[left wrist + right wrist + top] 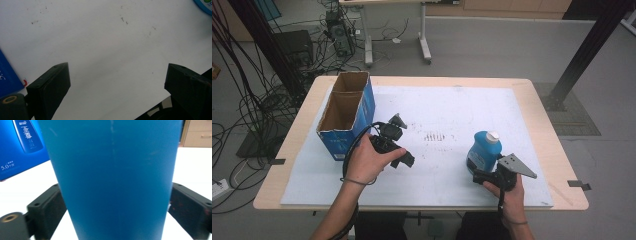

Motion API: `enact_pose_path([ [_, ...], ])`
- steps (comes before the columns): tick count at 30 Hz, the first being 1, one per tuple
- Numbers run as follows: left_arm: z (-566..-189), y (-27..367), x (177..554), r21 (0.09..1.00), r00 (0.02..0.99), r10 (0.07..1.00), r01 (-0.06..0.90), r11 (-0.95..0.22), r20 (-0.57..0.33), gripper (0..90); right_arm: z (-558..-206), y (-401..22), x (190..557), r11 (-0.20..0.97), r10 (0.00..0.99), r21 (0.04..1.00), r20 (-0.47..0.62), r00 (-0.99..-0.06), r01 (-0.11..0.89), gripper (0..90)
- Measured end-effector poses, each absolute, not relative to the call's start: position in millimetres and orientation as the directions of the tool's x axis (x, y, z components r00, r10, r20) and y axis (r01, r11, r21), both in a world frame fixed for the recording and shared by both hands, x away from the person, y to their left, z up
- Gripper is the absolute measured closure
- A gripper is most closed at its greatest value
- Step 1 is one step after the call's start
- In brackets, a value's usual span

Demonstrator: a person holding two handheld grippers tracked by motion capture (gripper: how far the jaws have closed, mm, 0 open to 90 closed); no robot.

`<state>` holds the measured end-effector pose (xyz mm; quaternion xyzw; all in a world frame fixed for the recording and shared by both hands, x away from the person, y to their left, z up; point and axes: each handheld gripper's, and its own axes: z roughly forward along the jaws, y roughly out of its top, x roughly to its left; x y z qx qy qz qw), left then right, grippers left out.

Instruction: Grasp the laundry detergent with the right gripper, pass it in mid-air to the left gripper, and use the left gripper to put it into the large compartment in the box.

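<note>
My right gripper [113, 205] has its jaws against both sides of the blue bottle [112, 177]. I see a blue box [20, 147] far left.

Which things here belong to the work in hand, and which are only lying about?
In the work: blue bottle, between the right gripper fingers; open blue carton beside the left gripper.
Lying about: cables and the far desk's legs on the floor.

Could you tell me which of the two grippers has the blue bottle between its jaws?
The right gripper: the blue bottle stands between its jaws, while the left gripper has bare white table between its open jaws.
</note>
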<state>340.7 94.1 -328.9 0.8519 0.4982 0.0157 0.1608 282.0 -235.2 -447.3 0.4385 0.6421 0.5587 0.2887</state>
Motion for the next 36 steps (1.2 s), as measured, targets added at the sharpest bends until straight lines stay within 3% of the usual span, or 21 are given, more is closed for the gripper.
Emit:
enact_pose_path([
  [27,-328.4,94.8,340.0,0.295,0.504,0.853,0.843,-0.45,-0.135,6.8,-445.4,-232.0,278.0,0.033,0.897,0.978,0.062,-0.438,0.206,41.0],
  [36,-327.5,93.5,339.4,0.3,0.504,0.853,0.841,-0.45,-0.136,6.8,-445.4,-231.8,277.5,0.047,0.898,0.979,0.045,-0.438,0.198,42.2],
])
